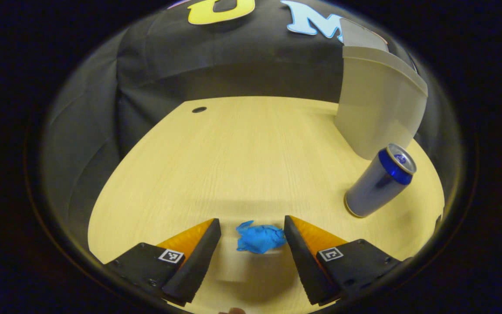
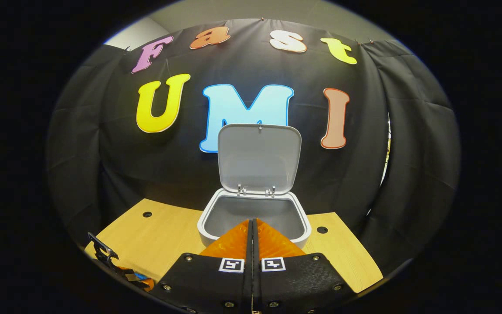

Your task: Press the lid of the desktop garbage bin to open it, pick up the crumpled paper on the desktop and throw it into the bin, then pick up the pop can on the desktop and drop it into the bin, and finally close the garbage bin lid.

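The crumpled blue paper (image 1: 259,237) lies on the wooden desktop (image 1: 242,152) between the spread fingers of my left gripper (image 1: 253,229), which stands open around it; I cannot tell whether a finger touches it. A blue and silver pop can (image 1: 379,181) stands upright to the right, just in front of the white bin's wall (image 1: 375,109). In the right gripper view the white bin (image 2: 255,213) stands with its lid (image 2: 259,159) raised upright, its inside showing nothing. My right gripper (image 2: 253,222) is shut, fingers pressed together, hovering in front of the bin's near rim.
Black cloth walls close in the desk at the back and sides. Cable holes (image 1: 199,109) (image 2: 322,229) sit near the desk's far corners. Part of the other gripper (image 2: 116,264) shows low at the left in the right gripper view.
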`<state>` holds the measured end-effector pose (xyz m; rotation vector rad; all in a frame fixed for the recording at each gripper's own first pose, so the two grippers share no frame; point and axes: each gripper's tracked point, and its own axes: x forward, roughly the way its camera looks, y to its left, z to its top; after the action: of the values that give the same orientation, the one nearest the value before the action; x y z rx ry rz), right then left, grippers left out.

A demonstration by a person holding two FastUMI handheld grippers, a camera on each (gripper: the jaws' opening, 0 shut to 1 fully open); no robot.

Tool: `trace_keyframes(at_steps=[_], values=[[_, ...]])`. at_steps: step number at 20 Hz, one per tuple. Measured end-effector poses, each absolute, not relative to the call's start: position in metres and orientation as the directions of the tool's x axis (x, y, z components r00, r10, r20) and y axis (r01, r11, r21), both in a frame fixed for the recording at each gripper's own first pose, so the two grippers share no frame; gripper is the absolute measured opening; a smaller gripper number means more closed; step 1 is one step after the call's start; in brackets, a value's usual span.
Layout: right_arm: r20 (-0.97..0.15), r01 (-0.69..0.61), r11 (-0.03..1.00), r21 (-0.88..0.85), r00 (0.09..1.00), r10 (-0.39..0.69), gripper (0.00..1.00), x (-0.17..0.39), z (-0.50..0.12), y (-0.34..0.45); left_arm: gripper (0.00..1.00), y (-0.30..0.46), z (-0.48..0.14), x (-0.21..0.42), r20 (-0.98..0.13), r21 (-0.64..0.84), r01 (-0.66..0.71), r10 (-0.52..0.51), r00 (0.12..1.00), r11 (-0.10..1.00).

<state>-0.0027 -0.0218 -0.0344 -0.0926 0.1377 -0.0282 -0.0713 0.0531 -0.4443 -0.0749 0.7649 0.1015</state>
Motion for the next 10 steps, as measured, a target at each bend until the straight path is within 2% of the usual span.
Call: trace_keyframes(at_steps=[10], values=[[-0.179, 0.047, 0.995, -0.093, 0.982, -0.063, 0.00, -0.008, -0.049, -0.037, 0.96, 0.045, -0.453, -0.045, -0.690, 0.012, -0.089, 0.073, 0.720, 0.996]])
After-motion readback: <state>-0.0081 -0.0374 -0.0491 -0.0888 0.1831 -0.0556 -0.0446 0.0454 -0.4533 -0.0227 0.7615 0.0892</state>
